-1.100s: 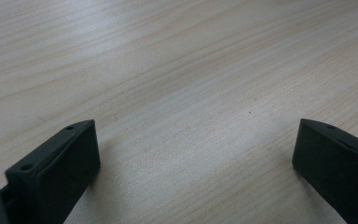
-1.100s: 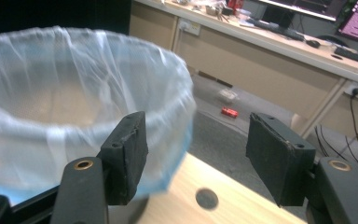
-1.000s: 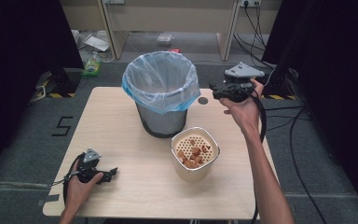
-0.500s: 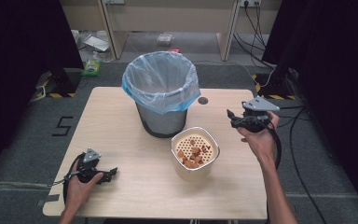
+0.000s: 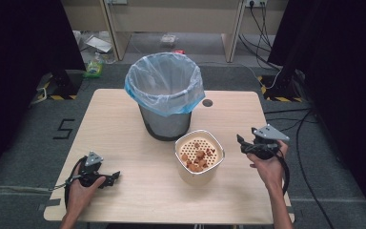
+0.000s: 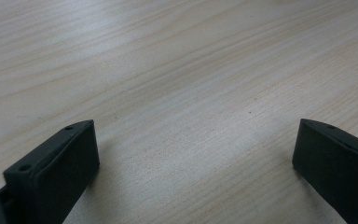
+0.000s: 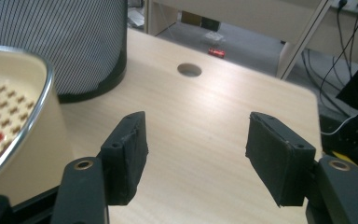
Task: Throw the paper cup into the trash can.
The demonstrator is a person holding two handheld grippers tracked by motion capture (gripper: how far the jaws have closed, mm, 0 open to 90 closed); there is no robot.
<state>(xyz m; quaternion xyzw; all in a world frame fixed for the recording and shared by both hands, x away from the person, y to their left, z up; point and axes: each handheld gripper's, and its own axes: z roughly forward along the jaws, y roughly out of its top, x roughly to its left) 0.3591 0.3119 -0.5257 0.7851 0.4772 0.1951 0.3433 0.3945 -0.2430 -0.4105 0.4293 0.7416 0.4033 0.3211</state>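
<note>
A cream tub point(image 5: 199, 158) with a perforated insert and orange-brown scraps stands at the table's middle, in front of a grey bin point(image 5: 165, 95) lined with a pale blue bag. My right gripper point(image 5: 241, 141) is open just right of the tub, held a little above the table. In the right gripper view its jaws point(image 7: 193, 151) stand apart over bare wood, with the tub's rim point(image 7: 25, 107) at the left and the bin's ribbed wall point(image 7: 60, 39) behind it. My left gripper point(image 5: 114, 178) rests at the front left corner, open; its jaws point(image 6: 196, 163) straddle bare wood.
The wooden table point(image 5: 124, 133) has a round cable hole point(image 5: 207, 102) behind the tub. Cables point(image 5: 290, 119) and black stands lie on the floor to the right, and litter point(image 5: 95, 67) lies beyond the far edge.
My right gripper has come from beside the bin's far right rim, forward and down to the tub's right side. The left gripper has stayed where it was.
</note>
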